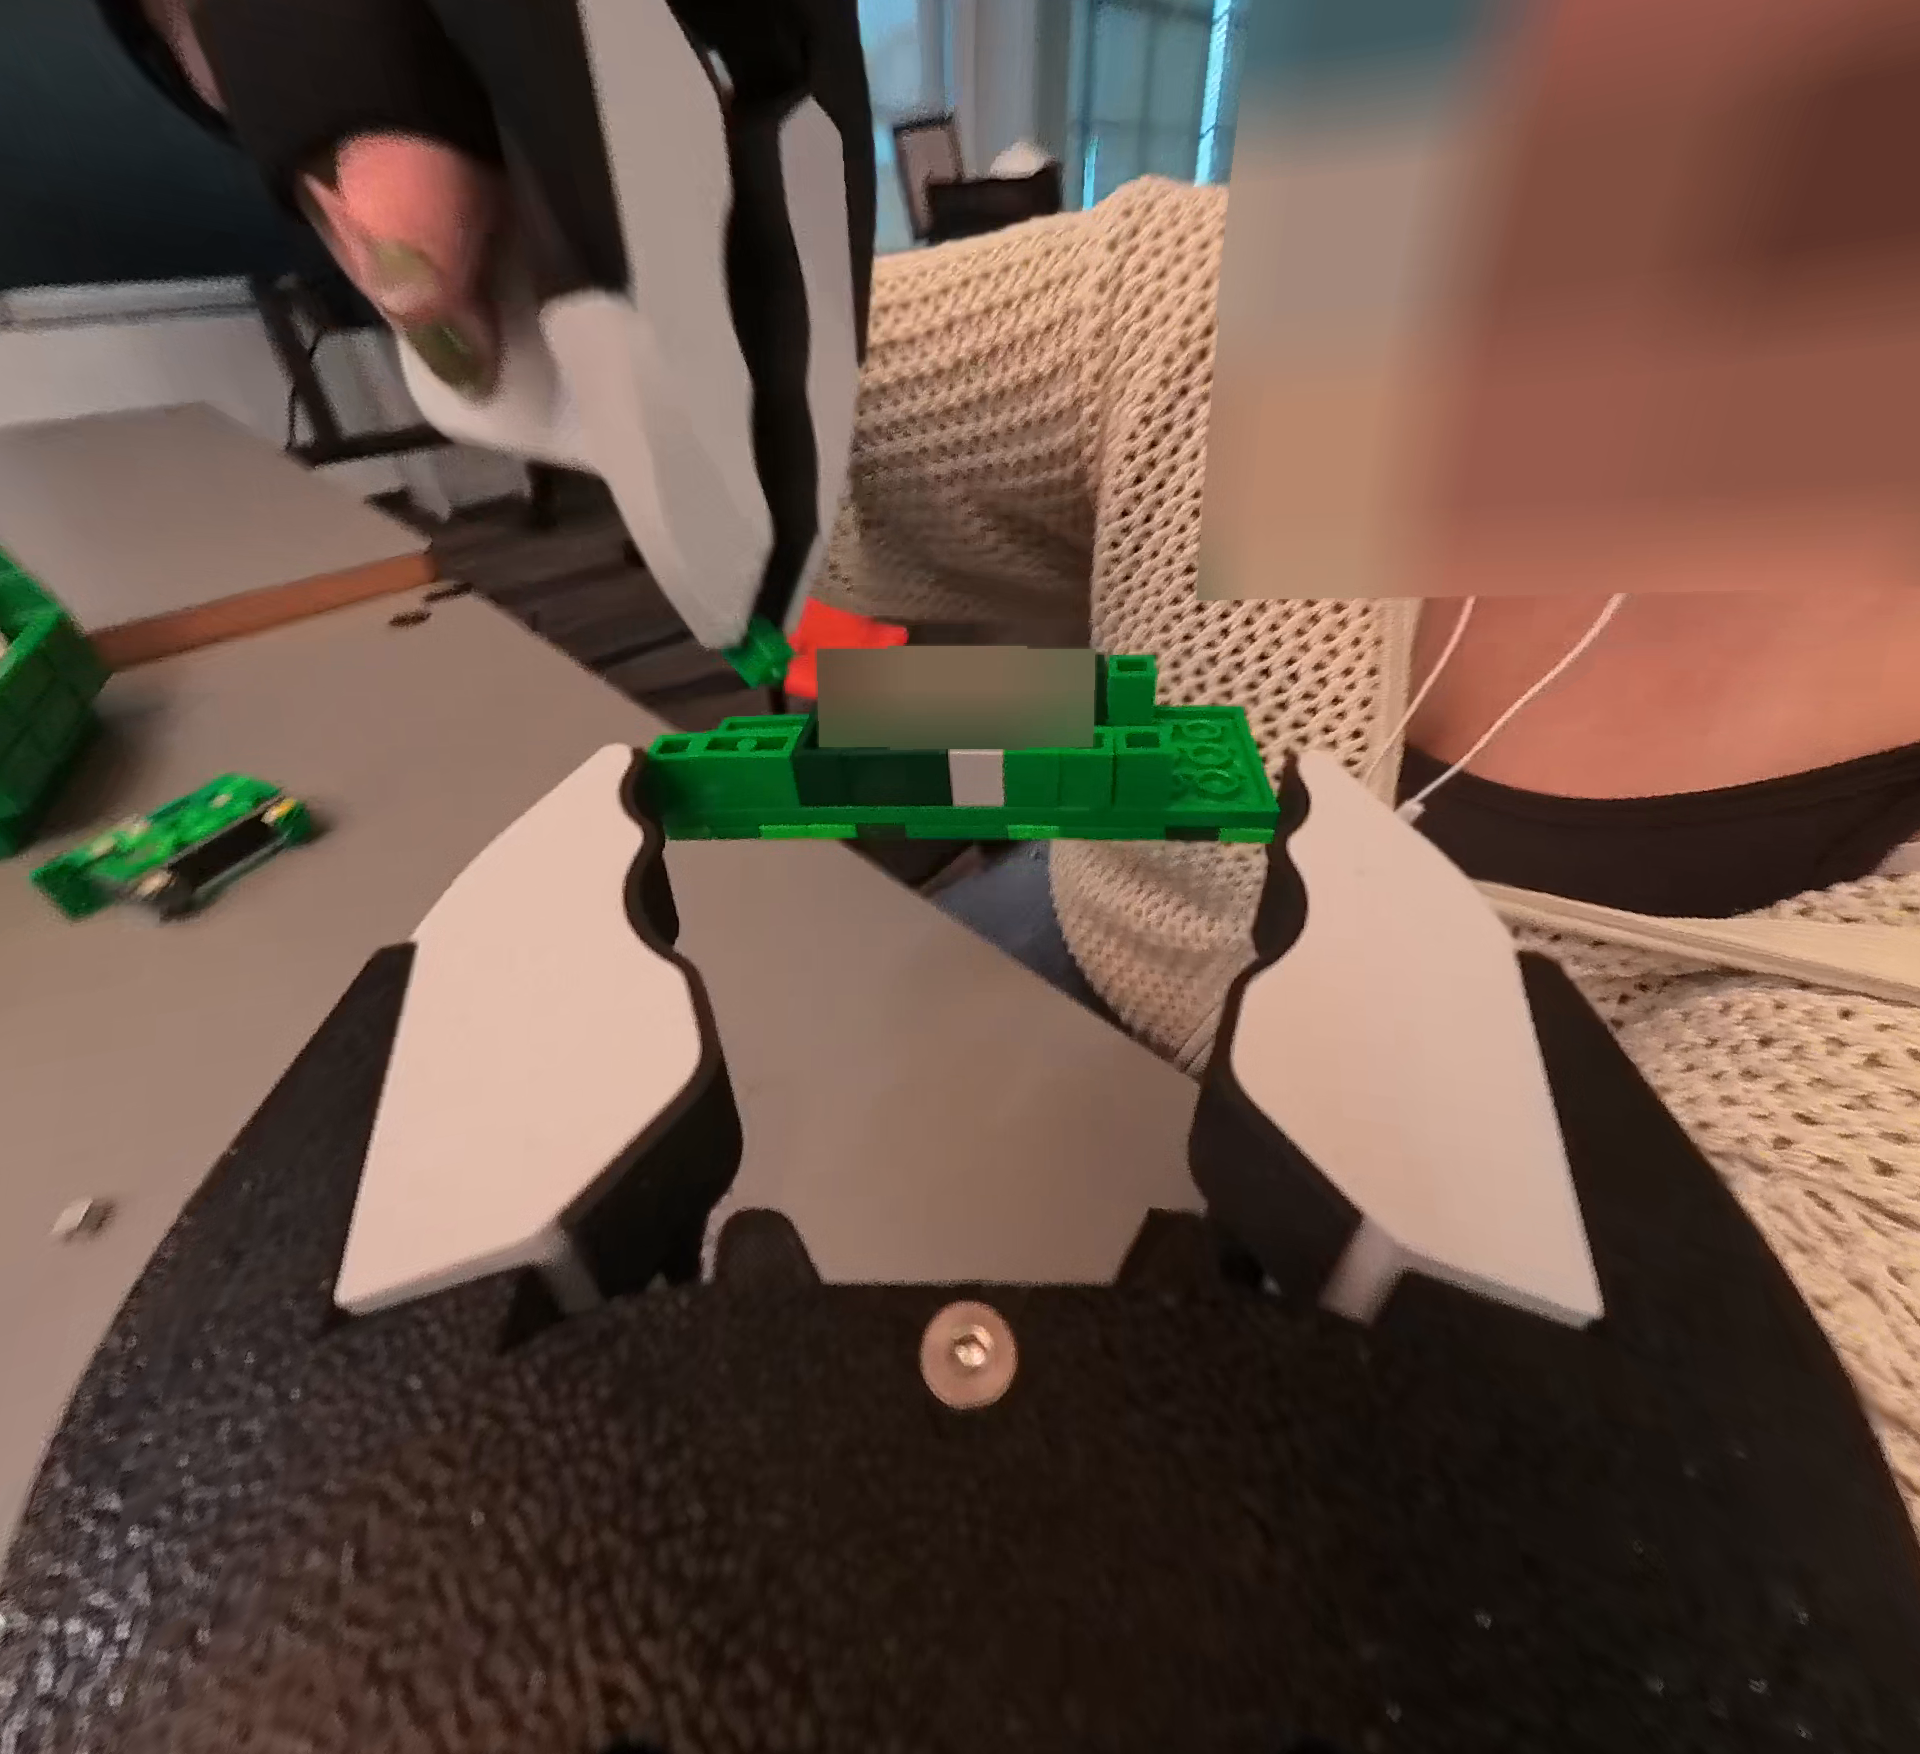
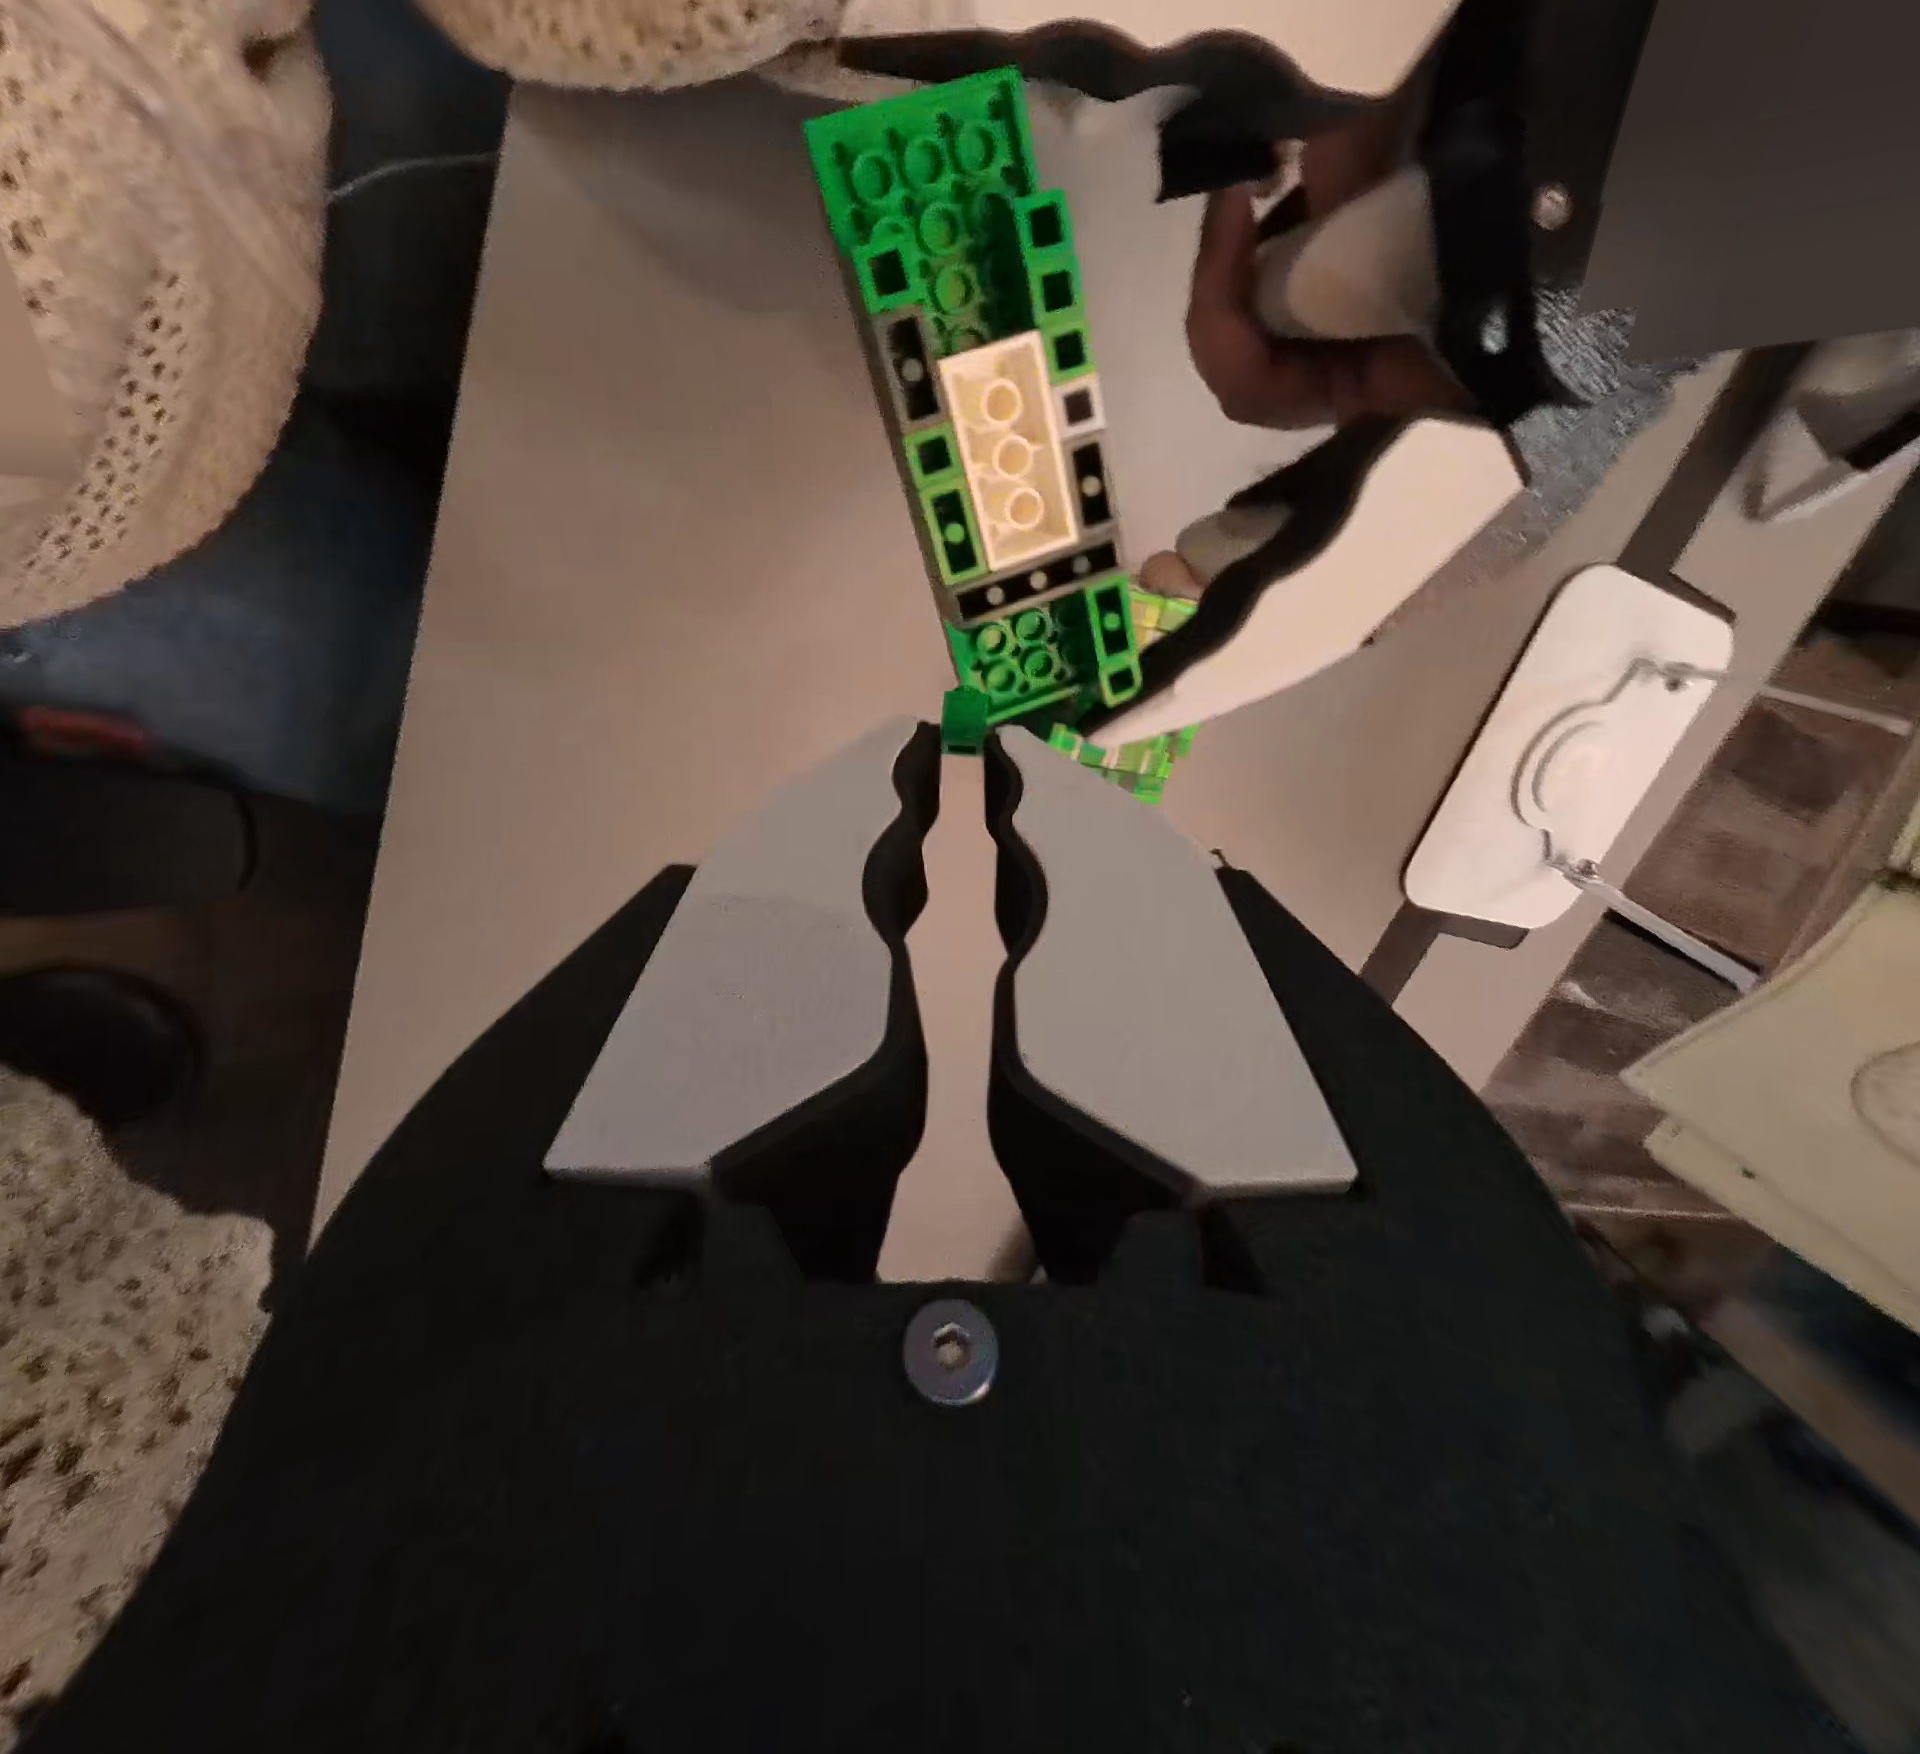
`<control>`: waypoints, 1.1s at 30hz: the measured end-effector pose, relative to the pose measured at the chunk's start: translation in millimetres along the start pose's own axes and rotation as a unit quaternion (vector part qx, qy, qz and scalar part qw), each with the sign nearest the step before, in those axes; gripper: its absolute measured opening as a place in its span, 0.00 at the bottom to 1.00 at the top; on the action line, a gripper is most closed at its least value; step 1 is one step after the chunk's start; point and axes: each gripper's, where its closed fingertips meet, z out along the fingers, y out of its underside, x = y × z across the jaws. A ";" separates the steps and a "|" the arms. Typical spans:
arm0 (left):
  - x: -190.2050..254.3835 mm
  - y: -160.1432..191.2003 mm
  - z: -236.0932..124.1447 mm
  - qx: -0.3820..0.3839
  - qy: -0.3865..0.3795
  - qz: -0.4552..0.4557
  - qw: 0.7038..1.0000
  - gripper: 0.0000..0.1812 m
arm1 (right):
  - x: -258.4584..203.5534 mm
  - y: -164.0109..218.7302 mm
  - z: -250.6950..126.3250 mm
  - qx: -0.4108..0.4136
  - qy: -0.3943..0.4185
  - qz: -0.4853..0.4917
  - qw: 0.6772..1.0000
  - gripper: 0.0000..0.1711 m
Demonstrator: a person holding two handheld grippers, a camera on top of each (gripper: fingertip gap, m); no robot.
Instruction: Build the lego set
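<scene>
My left gripper is shut endwise on a long green lego assembly and holds it level in the air above the table's edge. The assembly has a white brick in its middle and bare studs at both ends. My right gripper is shut on a small green piece. It holds the piece just off one end of the assembly. In the left wrist view the right gripper comes down from the upper left, with the small piece at its tips above the assembly's left end.
A grey table carries a second green sub-assembly, a green block stack at the far left and a small grey piece. A person in a cream knitted sweater sits close behind. A red item shows behind the assembly.
</scene>
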 end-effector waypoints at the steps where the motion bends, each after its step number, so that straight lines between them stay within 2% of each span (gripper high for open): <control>1: 1.5 -1.7 0.5 0.005 0.006 0.001 1.000 0.61 | -1.7 -2.7 -0.2 -0.010 -0.011 -0.009 1.000 0.04; 12: 2.3 -0.3 6.4 0.005 0.028 -0.009 1.000 0.61 | -5.4 -7.6 4.3 -0.120 -0.072 -0.050 0.989 0.04; 24: 4.3 -1.6 5.9 0.009 0.031 -0.001 0.999 0.61 | -4.4 -13.0 5.2 -0.137 -0.090 -0.060 0.985 0.04; 33: 5.9 -6.8 1.7 0.025 0.029 0.010 0.999 0.61 | 2.9 -14.3 1.9 -0.155 -0.072 -0.072 0.983 0.05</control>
